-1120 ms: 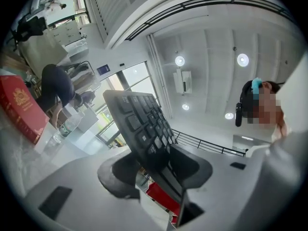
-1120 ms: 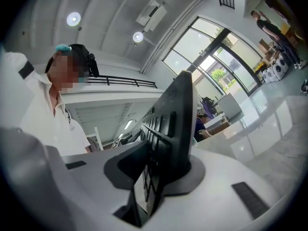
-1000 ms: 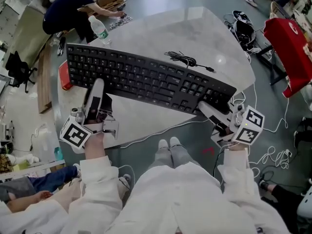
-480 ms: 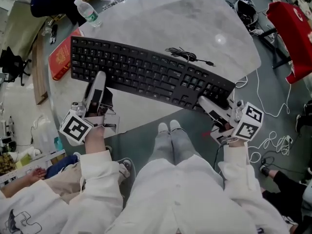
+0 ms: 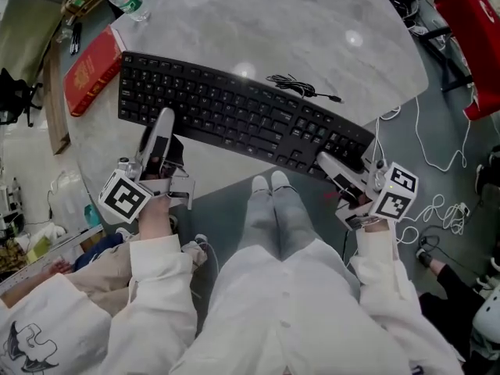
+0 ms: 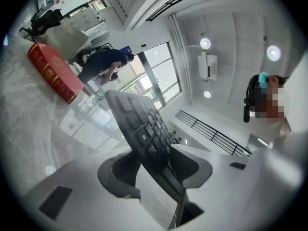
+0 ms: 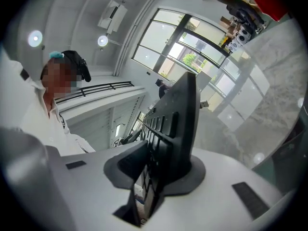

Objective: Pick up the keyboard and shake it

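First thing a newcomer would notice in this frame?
A long black keyboard spans the near side of the round marble table. The left gripper is shut on it near its left end and the right gripper on its right front corner. A red book lies at the table's left edge, and a bundled black cable lies just past the keyboard's far edge.

The keyboard [image 5: 242, 119] is matt black plastic. The table [image 5: 312, 30] looks like grey-veined marble (smooth, glossy, with bright glints).
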